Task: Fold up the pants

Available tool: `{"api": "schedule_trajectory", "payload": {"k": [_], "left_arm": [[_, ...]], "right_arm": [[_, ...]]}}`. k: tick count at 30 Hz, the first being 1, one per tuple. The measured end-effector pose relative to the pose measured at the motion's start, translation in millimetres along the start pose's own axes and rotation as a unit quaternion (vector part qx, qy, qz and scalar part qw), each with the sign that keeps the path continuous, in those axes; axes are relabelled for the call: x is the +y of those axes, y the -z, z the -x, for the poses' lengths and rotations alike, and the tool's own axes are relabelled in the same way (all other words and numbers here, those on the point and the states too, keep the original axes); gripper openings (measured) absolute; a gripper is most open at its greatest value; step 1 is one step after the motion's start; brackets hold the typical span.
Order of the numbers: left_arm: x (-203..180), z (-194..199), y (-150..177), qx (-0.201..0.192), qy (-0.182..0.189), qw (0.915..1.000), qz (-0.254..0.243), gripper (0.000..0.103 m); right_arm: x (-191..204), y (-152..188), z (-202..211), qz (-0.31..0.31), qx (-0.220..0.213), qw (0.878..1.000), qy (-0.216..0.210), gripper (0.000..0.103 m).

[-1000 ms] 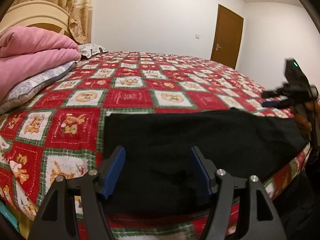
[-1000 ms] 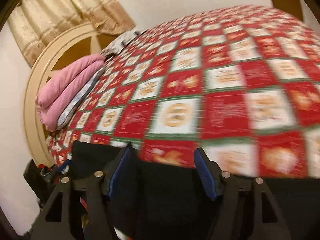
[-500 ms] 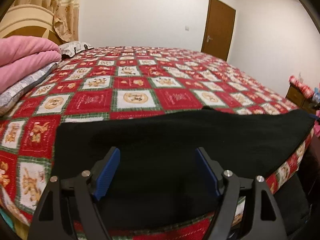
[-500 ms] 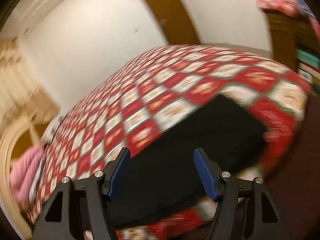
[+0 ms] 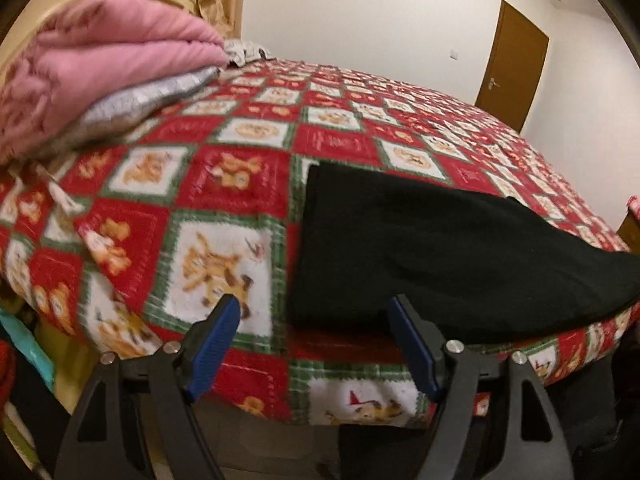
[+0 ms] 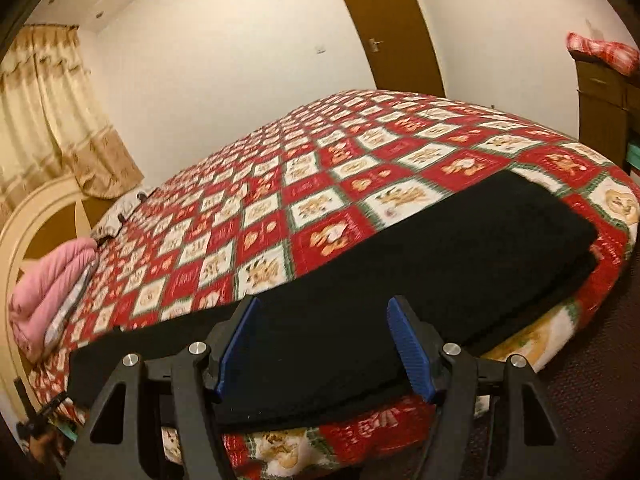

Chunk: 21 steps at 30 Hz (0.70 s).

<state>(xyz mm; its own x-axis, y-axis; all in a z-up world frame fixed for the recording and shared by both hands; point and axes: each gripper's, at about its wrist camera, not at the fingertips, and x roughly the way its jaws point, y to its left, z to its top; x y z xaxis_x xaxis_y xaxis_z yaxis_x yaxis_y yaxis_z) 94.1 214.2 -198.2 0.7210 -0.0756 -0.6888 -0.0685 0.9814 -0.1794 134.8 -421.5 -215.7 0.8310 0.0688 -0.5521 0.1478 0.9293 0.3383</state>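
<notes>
Black pants [image 5: 440, 252] lie flat along the near edge of the bed, folded lengthwise into a long strip; they also show in the right wrist view [image 6: 400, 288]. My left gripper [image 5: 316, 340] is open and empty, hovering at the bed edge by the pants' left end. My right gripper [image 6: 324, 340] is open and empty, just in front of the middle of the strip. The strip's right end [image 6: 560, 224] lies near the bed's corner. Neither gripper touches the cloth.
The bed carries a red, green and white checked quilt [image 5: 224, 184]. A pink blanket on a grey pillow [image 5: 92, 68] is stacked at the headboard. A brown door [image 5: 512, 64] and a dark dresser [image 6: 604, 108] stand beyond. Dark floor lies below the bed edge.
My left gripper has swung left, from over the middle of the pants to their left end. My right gripper has steadied, facing the strip's middle and right end. Both stayed open.
</notes>
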Motion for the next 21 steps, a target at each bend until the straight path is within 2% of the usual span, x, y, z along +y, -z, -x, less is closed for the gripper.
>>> {"api": "schedule_trajectory", "payload": {"k": [4, 6, 8, 10, 12, 14, 21], "left_arm": [[-11, -10, -1, 0.010, 0.009, 0.9999, -0.005, 0.074], [-11, -13, -2, 0.012, 0.011, 0.9999, 0.003, 0.061], [-7, -16, -4, 0.015, 0.016, 0.9996, 0.020, 0.056], [-6, -16, -6, 0.012, 0.017, 0.9995, 0.024, 0.043], [-4, -12, -9, -0.001, 0.004, 0.9997, 0.023, 0.025], [-2, -10, -11, -0.004, 0.010, 0.9996, 0.026, 0.017], [3, -5, -11, -0.007, 0.005, 0.9996, 0.025, 0.014]], "right_arm": [[-4, 5, -1, -0.007, 0.003, 1.000, 0.004, 0.067], [-7, 4, -2, -0.012, 0.002, 1.000, 0.006, 0.067], [-8, 4, -2, -0.016, -0.002, 1.000, 0.007, 0.067], [-9, 4, -3, -0.018, -0.003, 1.000, 0.008, 0.067], [-8, 5, -4, -0.017, -0.001, 1.000, 0.008, 0.067], [-7, 8, -8, -0.016, 0.005, 1.000, 0.009, 0.067], [-5, 15, -16, -0.011, 0.014, 1.000, 0.016, 0.067]]}}
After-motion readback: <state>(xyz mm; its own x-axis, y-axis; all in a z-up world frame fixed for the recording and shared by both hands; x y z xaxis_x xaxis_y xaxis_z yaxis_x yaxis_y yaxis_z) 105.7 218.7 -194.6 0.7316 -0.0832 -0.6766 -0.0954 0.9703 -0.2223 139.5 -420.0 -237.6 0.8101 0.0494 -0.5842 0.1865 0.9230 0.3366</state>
